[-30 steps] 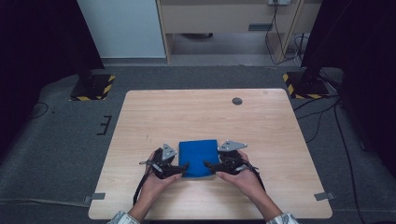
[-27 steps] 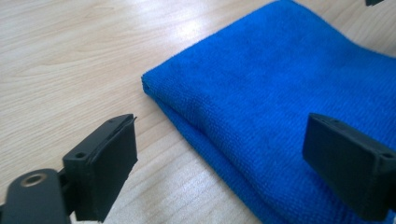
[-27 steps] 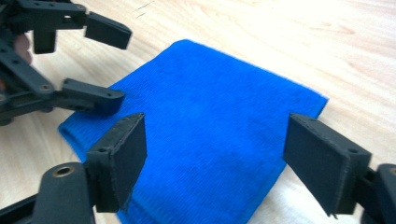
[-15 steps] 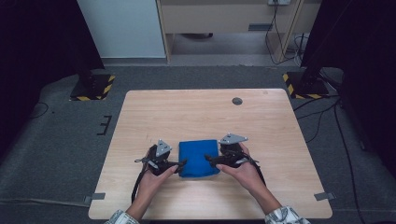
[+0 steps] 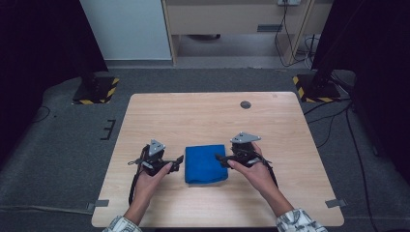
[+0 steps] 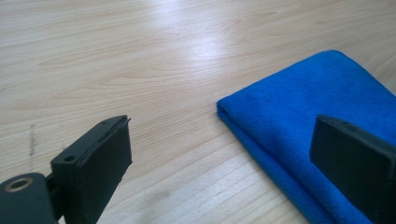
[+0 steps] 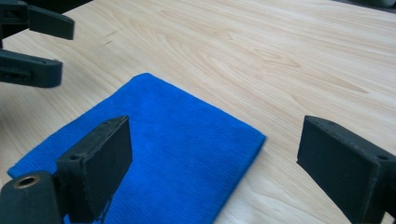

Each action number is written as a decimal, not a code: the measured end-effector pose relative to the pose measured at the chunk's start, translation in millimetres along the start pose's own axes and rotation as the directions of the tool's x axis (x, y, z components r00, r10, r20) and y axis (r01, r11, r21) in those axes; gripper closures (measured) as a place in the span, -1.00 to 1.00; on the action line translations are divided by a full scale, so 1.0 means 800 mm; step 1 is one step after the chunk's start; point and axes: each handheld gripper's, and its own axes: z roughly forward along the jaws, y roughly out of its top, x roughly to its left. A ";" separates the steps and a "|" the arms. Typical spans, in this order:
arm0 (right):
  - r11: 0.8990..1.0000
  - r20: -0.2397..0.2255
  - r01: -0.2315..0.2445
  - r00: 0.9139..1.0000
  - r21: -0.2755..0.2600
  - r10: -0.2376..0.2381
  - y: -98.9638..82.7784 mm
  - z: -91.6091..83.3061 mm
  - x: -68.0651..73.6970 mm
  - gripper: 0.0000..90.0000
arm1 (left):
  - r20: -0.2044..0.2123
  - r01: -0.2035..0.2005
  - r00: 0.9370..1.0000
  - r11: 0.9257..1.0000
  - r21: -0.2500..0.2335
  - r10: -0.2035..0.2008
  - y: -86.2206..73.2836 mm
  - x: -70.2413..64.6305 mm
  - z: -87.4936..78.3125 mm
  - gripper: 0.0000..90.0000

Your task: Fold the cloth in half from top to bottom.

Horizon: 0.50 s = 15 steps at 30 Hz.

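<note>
— High view first?
— Folded blue cloth (image 5: 206, 163) lying flat on the wooden tabletop (image 5: 203, 116), toward the near edge, roughly mid-width. Left gripper (image 5: 177, 163) just beside its left edge, held in the left hand (image 5: 153, 178). Right gripper (image 5: 221, 159) at the cloth's right edge, held in the right hand (image 5: 251, 169). Small dark round disc (image 5: 245, 104) far back on the tabletop, well apart from everything else.
— Touching the cloth?
— Hard to tell from above; jaw tips right at the edges, nothing lifted.
— Left gripper view?
— Jaws spread wide, just been opening, only bare wood between them. Blue cloth (image 6: 308, 116) off to the right, its folded corner pointing toward the middle, layered edge plain to see. Right-hand jaw in front of the cloth, not pressing on it.
— And the right gripper view?
— Jaws wide apart here too, just been opening further. Cloth (image 7: 177, 149) lying flat beneath and between them, one corner reaching into the gap, nothing pinched. Left gripper (image 7: 32, 44) at the upper left, its two jaws apart, hovering past the far side of the cloth.
— Cloth condition?
— Neat, folded, flat on the wood.
</note>
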 end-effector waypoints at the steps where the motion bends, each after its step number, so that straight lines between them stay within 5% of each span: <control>1: 1.000 0.004 -0.006 1.000 -0.002 0.006 -0.001 -0.003 -0.003 -0.78 | -0.007 0.002 1.000 1.000 0.002 -0.002 0.000 0.003 0.000 -0.89; 15: 0.996 0.096 -0.082 0.992 -0.029 0.085 -0.020 -0.040 -0.065 -0.79 | -0.065 0.049 0.997 0.999 0.008 -0.048 -0.005 0.042 -0.007 -0.89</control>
